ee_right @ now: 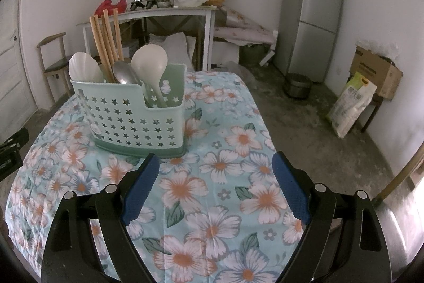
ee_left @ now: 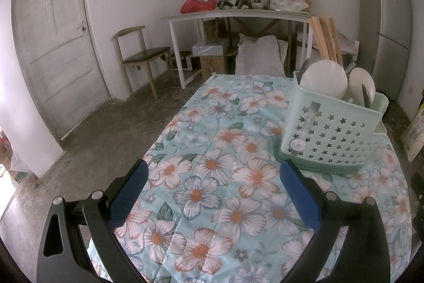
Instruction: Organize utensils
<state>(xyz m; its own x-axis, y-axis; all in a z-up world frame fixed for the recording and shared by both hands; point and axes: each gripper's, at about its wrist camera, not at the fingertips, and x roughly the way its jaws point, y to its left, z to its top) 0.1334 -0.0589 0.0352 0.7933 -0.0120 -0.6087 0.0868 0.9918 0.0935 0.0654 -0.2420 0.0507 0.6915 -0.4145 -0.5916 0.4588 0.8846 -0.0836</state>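
A pale green utensil holder (ee_right: 135, 121) with star cut-outs stands on the flowered tablecloth (ee_right: 212, 177). It holds wooden chopsticks (ee_right: 106, 44), white spoons (ee_right: 149, 57) and a metal spoon (ee_right: 124, 73). In the left wrist view the holder (ee_left: 331, 134) stands ahead to the right, with a white spoon (ee_left: 323, 78) showing above its rim. My left gripper (ee_left: 213, 169) is open and empty over the cloth. My right gripper (ee_right: 216, 163) is open and empty, just in front and to the right of the holder.
The table ends at the left edge (ee_left: 164, 131) and the right edge (ee_right: 265, 118), with concrete floor beyond. A wooden chair (ee_left: 143, 57), a cluttered white desk (ee_left: 238, 15) and a fridge (ee_right: 310, 17) stand at the back. A cardboard box (ee_right: 376, 70) and a sack (ee_right: 349, 105) stand at the right.
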